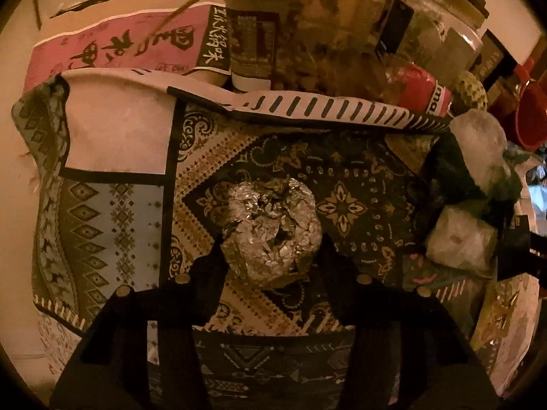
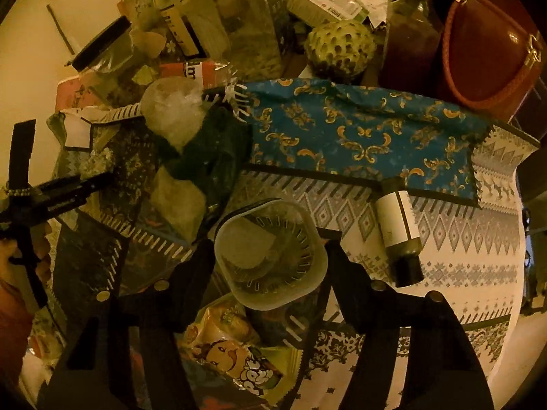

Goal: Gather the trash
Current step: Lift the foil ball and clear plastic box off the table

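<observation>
Black jaws of the right gripper (image 2: 270, 256) sit on both sides of the plastic cup (image 2: 270, 256), touching it on the desk (image 2: 461, 256). Left gripper (image 1: 271, 256) pinches the foil ball (image 1: 271, 232). Step: grabbing trash. Next, lift both.

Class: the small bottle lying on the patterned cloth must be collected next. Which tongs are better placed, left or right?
Right. The small bottle lies just beside the right tongs, which straddle a plastic cup; the left tongs straddle a foil ball.
</observation>
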